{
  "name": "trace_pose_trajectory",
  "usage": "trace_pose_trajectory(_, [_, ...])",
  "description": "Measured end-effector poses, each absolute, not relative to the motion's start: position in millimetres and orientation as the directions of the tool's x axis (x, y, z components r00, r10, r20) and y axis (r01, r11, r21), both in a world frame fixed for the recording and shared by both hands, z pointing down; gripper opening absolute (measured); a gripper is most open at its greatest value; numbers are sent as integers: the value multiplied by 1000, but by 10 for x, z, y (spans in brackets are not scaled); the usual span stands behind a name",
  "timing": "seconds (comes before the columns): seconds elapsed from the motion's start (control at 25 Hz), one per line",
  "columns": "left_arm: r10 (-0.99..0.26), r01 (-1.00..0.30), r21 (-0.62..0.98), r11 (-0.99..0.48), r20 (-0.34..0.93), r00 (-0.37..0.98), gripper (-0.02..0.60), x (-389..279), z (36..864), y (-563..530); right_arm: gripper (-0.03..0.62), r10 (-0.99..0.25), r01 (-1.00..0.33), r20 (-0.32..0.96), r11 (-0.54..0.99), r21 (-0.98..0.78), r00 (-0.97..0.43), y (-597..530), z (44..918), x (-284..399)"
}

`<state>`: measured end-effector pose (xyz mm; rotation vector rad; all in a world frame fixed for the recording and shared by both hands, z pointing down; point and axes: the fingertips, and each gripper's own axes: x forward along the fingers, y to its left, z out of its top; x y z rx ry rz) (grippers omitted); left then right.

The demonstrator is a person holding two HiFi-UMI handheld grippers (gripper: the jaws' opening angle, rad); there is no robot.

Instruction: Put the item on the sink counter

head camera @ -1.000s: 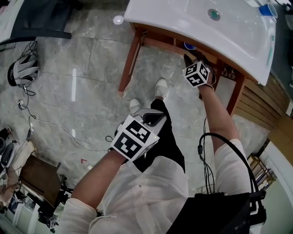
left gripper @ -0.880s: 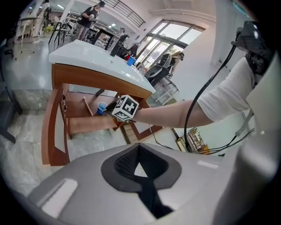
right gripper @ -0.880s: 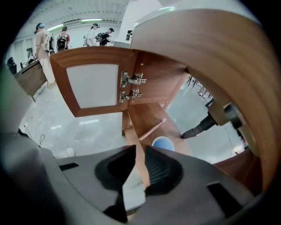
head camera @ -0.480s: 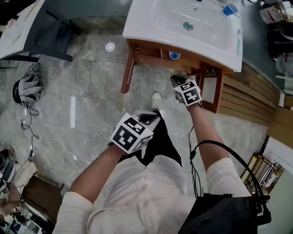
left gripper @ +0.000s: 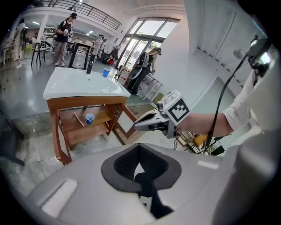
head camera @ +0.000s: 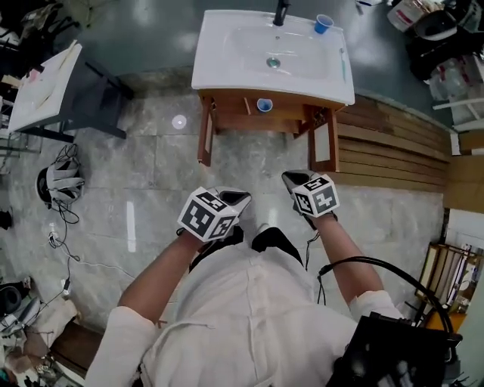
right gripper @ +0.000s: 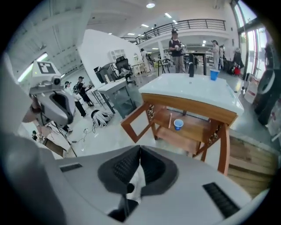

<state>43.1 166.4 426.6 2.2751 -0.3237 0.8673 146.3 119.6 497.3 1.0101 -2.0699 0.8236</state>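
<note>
Jaws of left gripper (head camera: 237, 197) and just-closed right gripper (head camera: 290, 178) meet empty, cup (head camera: 264, 105) well ahead.

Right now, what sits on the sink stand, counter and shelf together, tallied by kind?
Blue cups: 2, one on the sink counter, one on the shelf
Black faucet: 1
Thin sticks: 2, a green one on the counter, a pale one on the shelf
Total: 5
</note>
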Motion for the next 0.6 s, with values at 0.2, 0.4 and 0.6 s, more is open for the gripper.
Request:
trace_pose_trajectory(0.2, [-28,-503,472,-724,709,705,6,552,4156,1888,6,-422,-836,760,470,-282,-494,1568,4588,1601])
trace_pose_trajectory(0.4, [-42,-523,475,-707,711,702,6,739,4027,2337,6,-411,-798,736,529,-288,-538,2068,4312,1586])
trace_pose_trajectory(0.6, [-69,-538,458,-708,713,698,5,847,4032,2730,6,-423,-781,705,546,-304,-569,2474,4223,1638])
